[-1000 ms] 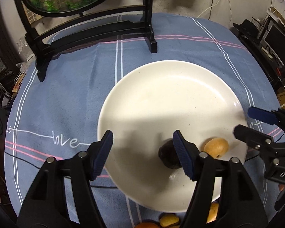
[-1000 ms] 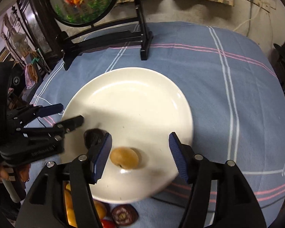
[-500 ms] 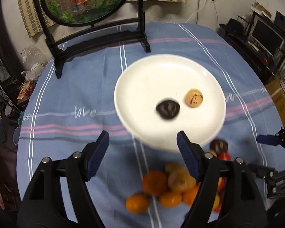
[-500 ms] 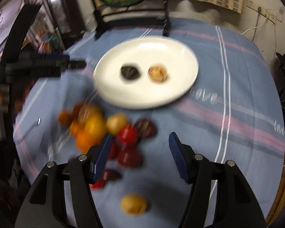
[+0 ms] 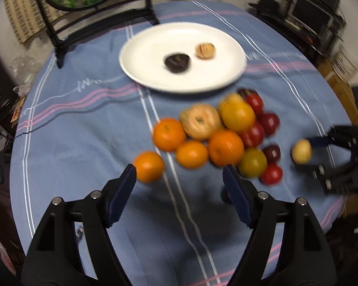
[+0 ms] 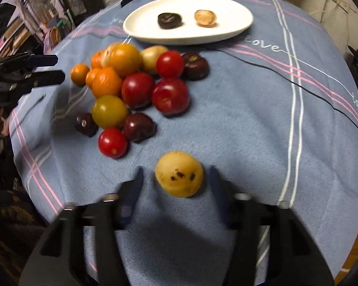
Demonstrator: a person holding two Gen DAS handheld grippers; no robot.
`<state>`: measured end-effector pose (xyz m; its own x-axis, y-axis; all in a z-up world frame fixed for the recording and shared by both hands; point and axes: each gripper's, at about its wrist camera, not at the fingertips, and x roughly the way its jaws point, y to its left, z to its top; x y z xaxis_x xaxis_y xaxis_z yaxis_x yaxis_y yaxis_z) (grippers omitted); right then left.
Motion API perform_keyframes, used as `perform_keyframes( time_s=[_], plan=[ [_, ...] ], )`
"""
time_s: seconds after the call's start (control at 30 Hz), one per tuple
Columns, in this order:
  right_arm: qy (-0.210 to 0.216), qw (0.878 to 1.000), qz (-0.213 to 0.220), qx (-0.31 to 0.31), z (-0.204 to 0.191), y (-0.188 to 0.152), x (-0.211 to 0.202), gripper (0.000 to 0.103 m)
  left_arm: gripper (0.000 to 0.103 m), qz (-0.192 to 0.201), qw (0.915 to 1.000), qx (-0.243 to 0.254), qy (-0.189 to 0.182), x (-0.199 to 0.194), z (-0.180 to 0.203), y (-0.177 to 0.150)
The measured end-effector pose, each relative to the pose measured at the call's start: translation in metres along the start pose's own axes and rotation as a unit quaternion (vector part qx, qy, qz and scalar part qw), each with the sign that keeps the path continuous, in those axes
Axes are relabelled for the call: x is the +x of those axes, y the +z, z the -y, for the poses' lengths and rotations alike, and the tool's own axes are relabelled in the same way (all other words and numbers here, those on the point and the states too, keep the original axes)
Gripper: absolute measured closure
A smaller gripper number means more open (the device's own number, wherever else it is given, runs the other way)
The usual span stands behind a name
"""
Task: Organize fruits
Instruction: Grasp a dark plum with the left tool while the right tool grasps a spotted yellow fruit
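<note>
Plate [image 6: 136, 27] holds two fruits; left gripper [image 5: 179, 190] gapes empty, right gripper [image 6: 176, 178] closing around yellow fruit [image 6: 179, 177].

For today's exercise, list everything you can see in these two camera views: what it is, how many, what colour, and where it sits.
Plate: one, white, far side of the table.
Dark fruit: one, near black, on the plate.
Tan fruit: one, on the plate, beside the dark one.
Fruit pile: over a dozen, orange, yellow, red and dark purple, on the cloth in front of the plate.
Yellow fruit: one, brown-spotted, apart from the pile, nearest the right gripper.
Tablecloth: one, blue with pink and white stripes.
Black stand: one, holding a round picture, behind the plate.
Left gripper: blue pads, open, empty.
Right gripper: closing around the yellow fruit, pads not yet touching.
</note>
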<state>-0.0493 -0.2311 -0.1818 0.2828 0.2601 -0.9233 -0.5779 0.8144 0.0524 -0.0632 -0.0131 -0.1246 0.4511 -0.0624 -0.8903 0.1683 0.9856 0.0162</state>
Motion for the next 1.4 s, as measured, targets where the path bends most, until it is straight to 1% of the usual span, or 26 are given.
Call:
perform_keyframes(
  time_s=[0.03,0.13,0.3,0.43,0.5,0.53,0.57,0.6,0.63,0.7,0.8,0.97,1.1,1.2,1.33,1.4],
  plan=[
    [-0.007,1.000,0.001,-0.003,-0.001,0.000,0.001,0.063,0.027,-0.004,1.0000,0.007,-0.006,0.002,0.005,-0.006],
    [0.003,1.000,0.001,0.011,0.003,0.002,-0.001,0.064,0.027,-0.012,0.9995,0.026,-0.016,0.010,0.019,-0.015],
    [0.011,0.999,0.006,0.033,0.007,0.001,-0.010,0.064,0.027,-0.024,0.9976,0.059,-0.026,0.026,0.042,-0.021],
    [0.015,0.999,0.009,0.034,0.007,-0.002,-0.014,0.064,0.028,-0.031,0.9970,0.064,-0.030,0.037,0.053,-0.019],
    [0.017,0.999,0.010,0.035,0.004,-0.001,-0.014,0.064,0.040,-0.039,0.9967,0.063,-0.032,0.045,0.056,-0.017],
    [0.019,0.999,0.010,0.036,0.004,-0.002,-0.014,0.064,0.055,-0.051,0.9959,0.065,-0.039,0.052,0.057,-0.018],
    [0.019,0.999,0.010,0.036,0.004,-0.002,-0.013,0.064,0.062,-0.056,0.9951,0.062,-0.053,0.054,0.057,-0.018],
    [0.019,0.999,0.010,0.037,0.003,-0.003,-0.013,0.064,0.071,-0.051,0.9952,0.060,-0.058,0.053,0.057,-0.018],
    [0.019,0.999,0.011,0.038,0.003,-0.004,-0.014,0.064,0.071,-0.051,0.9947,0.061,-0.065,0.050,0.058,-0.017],
    [0.019,0.999,0.014,0.040,0.005,-0.004,-0.015,0.064,0.071,-0.045,0.9955,0.062,-0.055,0.045,0.057,-0.018],
    [0.020,0.999,0.020,0.042,0.007,-0.002,-0.019,0.064,0.071,-0.039,0.9961,0.045,-0.065,0.035,0.047,-0.015],
    [0.027,0.998,0.040,0.037,0.005,0.014,-0.031,0.064,0.071,-0.002,0.9984,0.024,-0.051,0.005,0.027,0.005],
    [0.024,0.997,0.071,0.016,0.002,0.039,-0.049,0.064,0.071,0.037,0.9982,0.003,-0.046,-0.020,0.004,0.036],
    [0.015,0.994,0.108,-0.005,0.000,0.075,-0.070,0.064,0.071,0.062,0.9975,-0.014,-0.032,-0.033,-0.016,0.069],
    [0.010,0.989,0.150,-0.012,0.004,0.118,-0.089,0.064,0.071,0.089,0.9957,-0.023,-0.011,-0.037,-0.028,0.108],
    [0.007,0.986,0.166,-0.014,0.007,0.136,-0.093,0.064,0.071,0.094,0.9951,-0.029,0.000,-0.035,-0.031,0.122]
  ],
)
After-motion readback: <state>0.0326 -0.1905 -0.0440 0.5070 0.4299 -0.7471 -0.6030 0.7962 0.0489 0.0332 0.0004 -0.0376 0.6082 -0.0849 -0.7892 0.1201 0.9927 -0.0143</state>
